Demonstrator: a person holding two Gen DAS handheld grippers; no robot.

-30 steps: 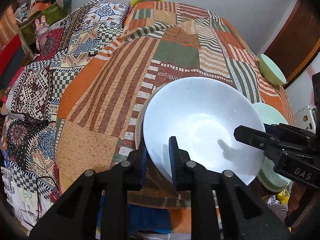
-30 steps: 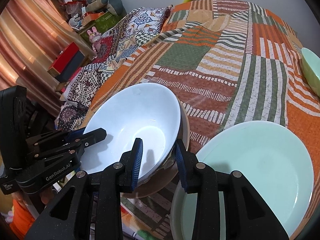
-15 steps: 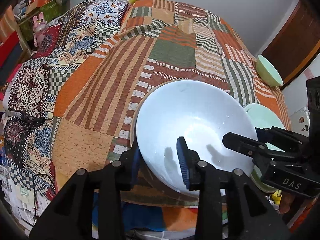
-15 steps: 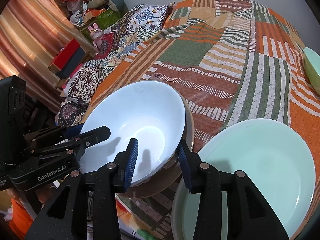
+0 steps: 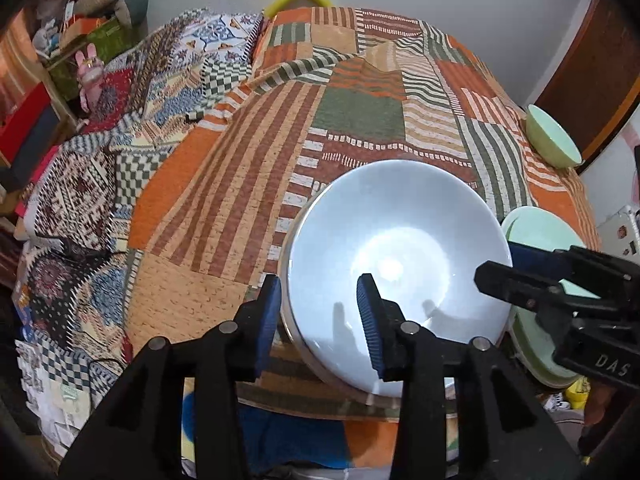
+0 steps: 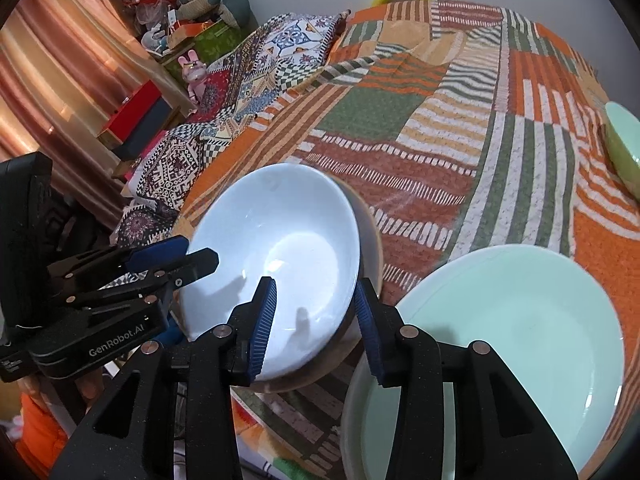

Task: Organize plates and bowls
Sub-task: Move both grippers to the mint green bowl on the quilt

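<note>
A white bowl (image 5: 394, 264) sits nested in a tan bowl (image 6: 370, 240) near the front edge of a bed covered by a patchwork blanket (image 5: 360, 120). Only the tan rim shows around the white one, mostly on its right side in the right wrist view.

The left gripper (image 5: 320, 316) straddles the near left rim of the white bowl: one blue pad (image 5: 267, 320) stands outside the stacked bowls, the other is over the inside of the white bowl. Its jaws are opening, with clear gaps between the pads and the rim, so it has no hold on the bowl.

The right gripper (image 6: 316, 320) straddles the near right rim of the same bowls, one pad inside the white bowl and one outside beside the tan rim. Its jaws stand partly open, and the pads do not appear to press on the rim, though the outer pad is close to it.

Just to the right of the stacked bowls, at the front right corner of the bed, lies a pale green plate (image 6: 512, 332). A small green bowl (image 5: 554, 138) rests well apart from it at the right edge of the bed, tilted on the blanket.

Beyond the left edge of the bed are a pink toy rabbit (image 5: 90, 74) and red boxes (image 6: 138, 116), next to a curtain (image 6: 60, 64).
</note>
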